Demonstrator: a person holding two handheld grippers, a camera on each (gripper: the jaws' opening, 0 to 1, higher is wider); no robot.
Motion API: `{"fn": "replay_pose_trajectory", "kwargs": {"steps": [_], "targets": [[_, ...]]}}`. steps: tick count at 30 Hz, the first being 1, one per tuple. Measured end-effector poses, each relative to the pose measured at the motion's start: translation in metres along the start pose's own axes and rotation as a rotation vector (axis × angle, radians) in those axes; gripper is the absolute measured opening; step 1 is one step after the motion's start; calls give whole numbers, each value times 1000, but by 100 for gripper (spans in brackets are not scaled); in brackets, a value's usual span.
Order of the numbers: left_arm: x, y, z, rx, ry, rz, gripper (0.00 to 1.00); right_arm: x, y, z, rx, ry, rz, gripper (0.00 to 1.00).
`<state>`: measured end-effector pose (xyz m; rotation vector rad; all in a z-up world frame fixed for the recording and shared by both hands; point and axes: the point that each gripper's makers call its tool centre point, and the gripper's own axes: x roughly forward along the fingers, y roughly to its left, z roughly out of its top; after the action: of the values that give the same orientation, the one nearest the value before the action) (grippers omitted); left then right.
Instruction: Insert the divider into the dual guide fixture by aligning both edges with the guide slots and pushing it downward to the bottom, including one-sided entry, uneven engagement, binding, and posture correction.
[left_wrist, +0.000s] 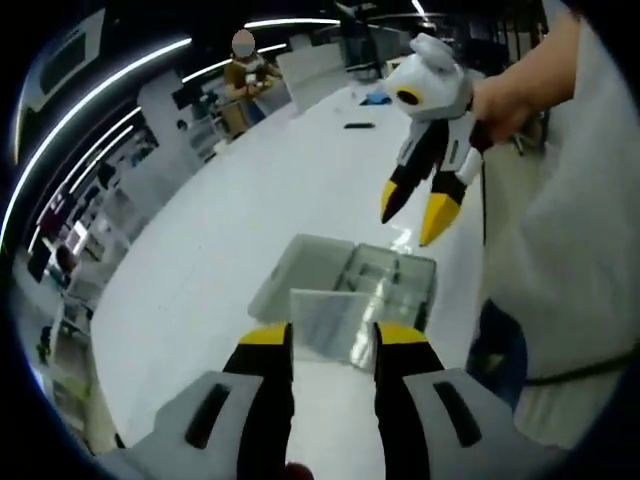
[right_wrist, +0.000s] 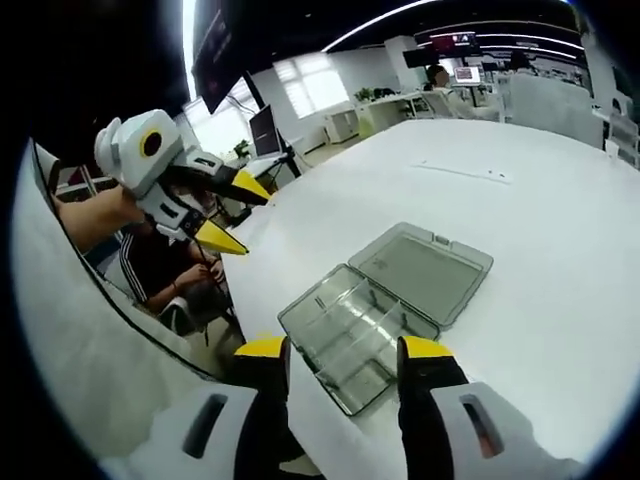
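One clear divider (left_wrist: 333, 325) is pinched between the left gripper (left_wrist: 333, 338) jaws at lower centre, above the open box (left_wrist: 385, 275). It is judged light, thin, slippery (likely brittle); edge holds are advised. The right gripper (right_wrist: 343, 352) gapes empty.

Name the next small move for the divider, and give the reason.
Probably lower the left tongs toward the open box and square the divider over a slot. The clear divider is held between the tongs above the box, not yet in it; the right tongs hover open, apart.
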<state>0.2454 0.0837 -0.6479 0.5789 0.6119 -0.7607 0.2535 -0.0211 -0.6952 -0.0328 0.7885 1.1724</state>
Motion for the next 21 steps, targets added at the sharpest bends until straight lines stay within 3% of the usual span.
{"fn": "replay_pose_trajectory", "kwargs": {"steps": [21], "targets": [[3, -5, 12, 14, -47, 6, 27, -3, -4, 25, 77, -76, 4, 33]]}}
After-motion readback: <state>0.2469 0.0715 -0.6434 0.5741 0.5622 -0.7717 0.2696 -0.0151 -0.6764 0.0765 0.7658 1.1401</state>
